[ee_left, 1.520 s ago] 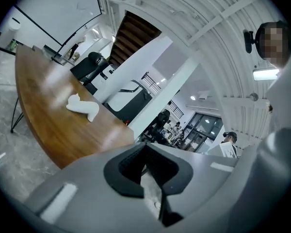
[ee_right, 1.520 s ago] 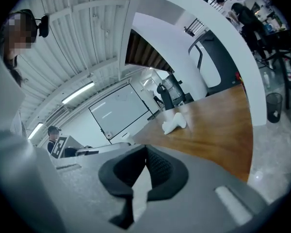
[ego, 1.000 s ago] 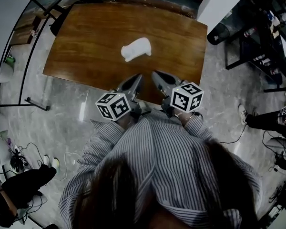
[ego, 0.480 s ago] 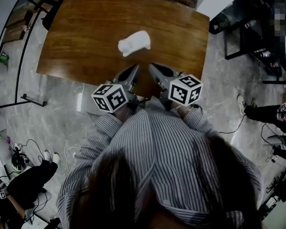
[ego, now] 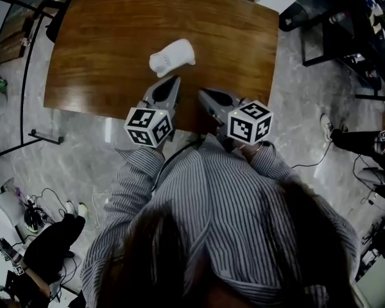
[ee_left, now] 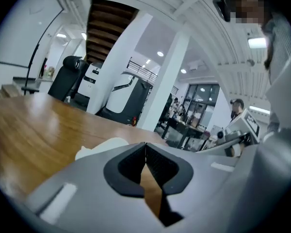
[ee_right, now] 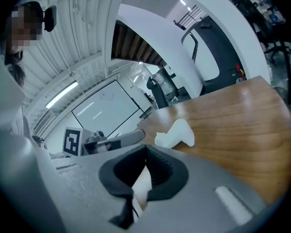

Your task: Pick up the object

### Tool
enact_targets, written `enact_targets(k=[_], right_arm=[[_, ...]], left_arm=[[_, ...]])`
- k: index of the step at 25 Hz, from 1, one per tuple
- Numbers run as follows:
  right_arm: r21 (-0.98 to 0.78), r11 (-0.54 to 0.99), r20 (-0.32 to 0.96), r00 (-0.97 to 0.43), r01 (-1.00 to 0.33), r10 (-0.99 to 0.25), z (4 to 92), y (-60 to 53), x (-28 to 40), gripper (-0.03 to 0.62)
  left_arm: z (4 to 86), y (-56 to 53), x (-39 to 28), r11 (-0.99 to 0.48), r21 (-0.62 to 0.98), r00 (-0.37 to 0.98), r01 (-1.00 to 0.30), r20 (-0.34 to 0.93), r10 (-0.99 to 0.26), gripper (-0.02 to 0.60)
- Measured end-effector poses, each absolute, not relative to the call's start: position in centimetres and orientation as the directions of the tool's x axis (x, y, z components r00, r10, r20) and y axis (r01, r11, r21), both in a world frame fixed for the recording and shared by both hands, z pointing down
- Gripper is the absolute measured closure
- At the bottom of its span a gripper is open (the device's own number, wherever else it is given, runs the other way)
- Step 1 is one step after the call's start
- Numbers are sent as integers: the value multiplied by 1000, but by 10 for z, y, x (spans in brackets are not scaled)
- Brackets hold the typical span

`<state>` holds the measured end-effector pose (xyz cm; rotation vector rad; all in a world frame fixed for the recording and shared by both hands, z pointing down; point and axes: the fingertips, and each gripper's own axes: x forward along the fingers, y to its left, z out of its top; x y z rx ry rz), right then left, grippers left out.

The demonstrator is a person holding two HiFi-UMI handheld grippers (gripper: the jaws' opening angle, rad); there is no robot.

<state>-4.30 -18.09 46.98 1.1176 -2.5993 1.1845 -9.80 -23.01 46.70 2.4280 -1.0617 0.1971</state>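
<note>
A white, lumpy object (ego: 172, 57) lies on the brown wooden table (ego: 102, 50), near the middle. My left gripper (ego: 174, 79) is shut and empty, its tip just short of the object's near side. In the left gripper view the object (ee_left: 101, 147) peeks out over the shut jaws, left of the left gripper (ee_left: 145, 145). My right gripper (ego: 201, 94) is also shut with nothing in it, over the table's near edge to the right of the object. The right gripper view shows the object (ee_right: 177, 133) ahead of the right gripper (ee_right: 146, 152), and the left gripper (ee_right: 117, 140) beside it.
The table's near edge (ego: 115, 113) runs just under both grippers. Black desks and chairs (ego: 346, 24) stand to the right. A seated person's legs (ego: 366, 143) and cables (ego: 38, 204) lie on the marble floor. An office chair (ee_left: 68, 79) stands past the table's far side.
The left gripper has moved forward over the table toward the white object and rolled. The right gripper has shifted only slightly. Both stay shut.
</note>
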Motion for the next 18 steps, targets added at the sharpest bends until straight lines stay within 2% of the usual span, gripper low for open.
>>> enact_targets(k=[2, 7, 11, 18], right_arm=[[-647, 424, 355, -742, -634, -568, 479, -174, -44, 592], [-705, 389, 350, -768, -593, -536, 495, -171, -46, 592], [-778, 314, 327, -777, -545, -538, 504, -175, -40, 592], [-827, 246, 307, -772, -506, -556, 516, -180, -29, 592]], left_arm=[[476, -240, -99, -606, 268, 661, -749, 359, -659, 555], [505, -268, -103, -646, 52, 585, -762, 483, -651, 429], [533, -280, -96, -704, -168, 518, -690, 563, -643, 374], [574, -292, -89, -743, -437, 362, -507, 674, -644, 305]])
